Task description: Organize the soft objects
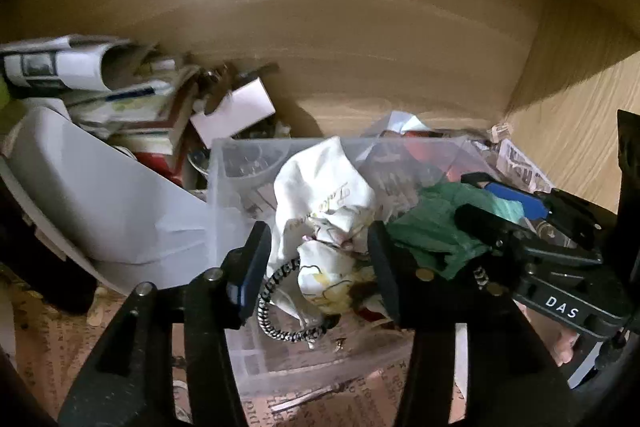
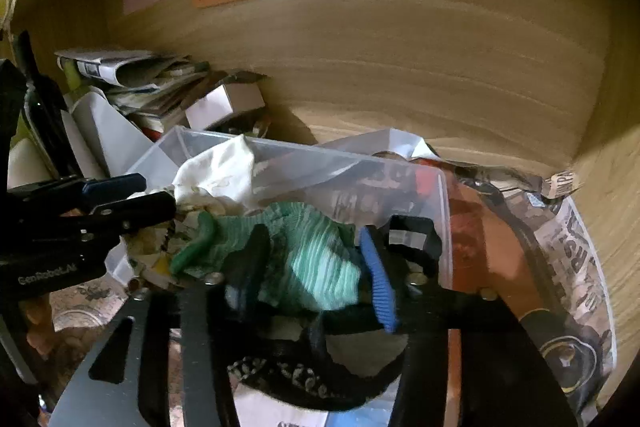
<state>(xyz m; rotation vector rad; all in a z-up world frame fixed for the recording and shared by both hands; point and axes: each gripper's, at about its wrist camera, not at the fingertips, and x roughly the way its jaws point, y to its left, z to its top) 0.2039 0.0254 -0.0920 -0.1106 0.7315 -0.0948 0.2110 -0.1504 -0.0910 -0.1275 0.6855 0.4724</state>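
Between the fingers of the left gripper sits a crumpled white cloth with script lettering, and just below it a black-and-white coiled hair tie loops toward the camera. Its jaws stand wide apart; whether they touch the cloth on either side I cannot tell, but they are not pinching it. Both items lie inside a clear plastic bin, which rests on newspaper lining a wooden shelf.

To this gripper's right, the right gripper reaches into the same bin. A green ribbed sock fills the gap between its fingers, which bracket it loosely, one dark pad and one blue pad, spread and apparently not yet squeezing. Beneath that gripper, black straps and the hair tie lie tangled.

The step appears to be settling soft items into the bin. To do it well, each gripper should take one piece only, closing on a thick fold rather than a loose edge, and keep clear of the straps so nothing drags out together. With both tools crowded in one small container, moving one at a time seems wise.
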